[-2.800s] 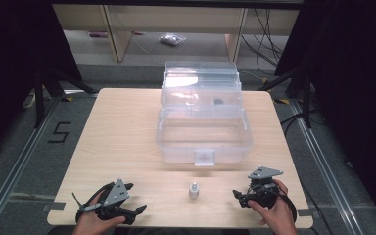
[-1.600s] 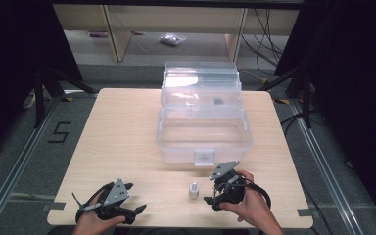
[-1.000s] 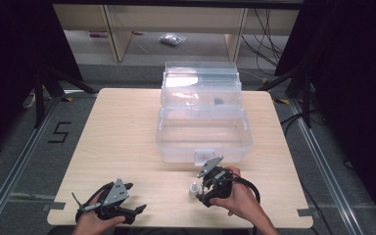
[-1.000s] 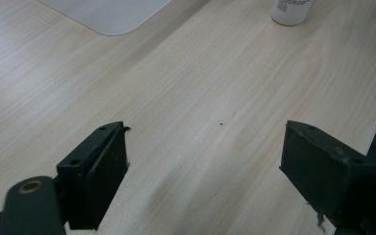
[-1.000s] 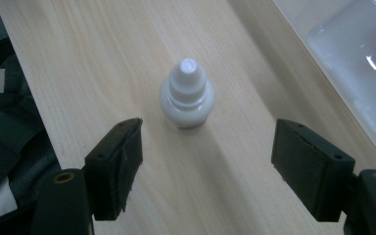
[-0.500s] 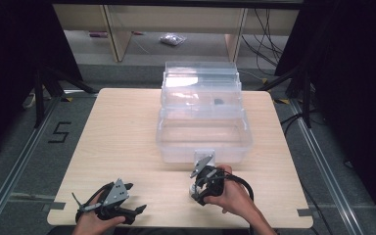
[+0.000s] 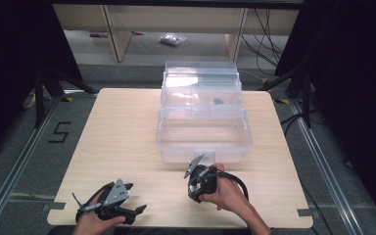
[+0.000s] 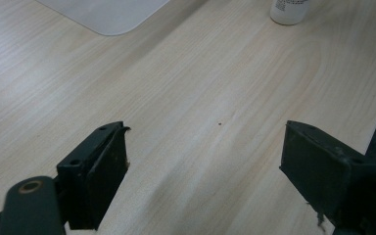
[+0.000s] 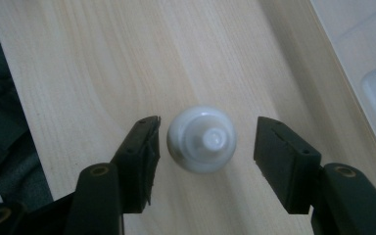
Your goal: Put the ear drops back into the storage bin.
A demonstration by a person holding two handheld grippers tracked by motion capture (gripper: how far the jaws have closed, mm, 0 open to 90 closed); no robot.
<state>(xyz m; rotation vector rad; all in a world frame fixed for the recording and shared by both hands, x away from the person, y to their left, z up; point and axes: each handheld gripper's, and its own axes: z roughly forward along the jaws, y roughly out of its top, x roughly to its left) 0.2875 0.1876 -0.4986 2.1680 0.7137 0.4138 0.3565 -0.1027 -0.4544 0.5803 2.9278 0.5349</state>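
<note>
A small white bottle [image 9: 201,139] with a nozzle cap stands upright on the wooden table [image 7: 122,132], seen from above in the right gripper view. My right gripper [image 9: 206,134] points down over it, open, one jaw on each side with a small gap to each. In the high view the right gripper [image 7: 197,183] sits just in front of the clear plastic box [image 7: 203,142] and covers the bottle. My left gripper [image 7: 127,210] rests open near the front left edge, with bare wood between its jaws. The bottle [image 8: 288,10] shows far off in the left gripper view.
The clear box stands open at the table's middle back, its lid tiers [image 7: 200,90] raised behind it; a small dark item [image 7: 219,102] lies in an upper tray. A box corner [image 8: 103,14] and box wall [image 9: 367,58] show in the gripper views. Shelving stands beyond the table.
My right gripper has moved left from the front right corner to the bottle and tipped down over it, jaws either side. The left gripper has stayed still.
</note>
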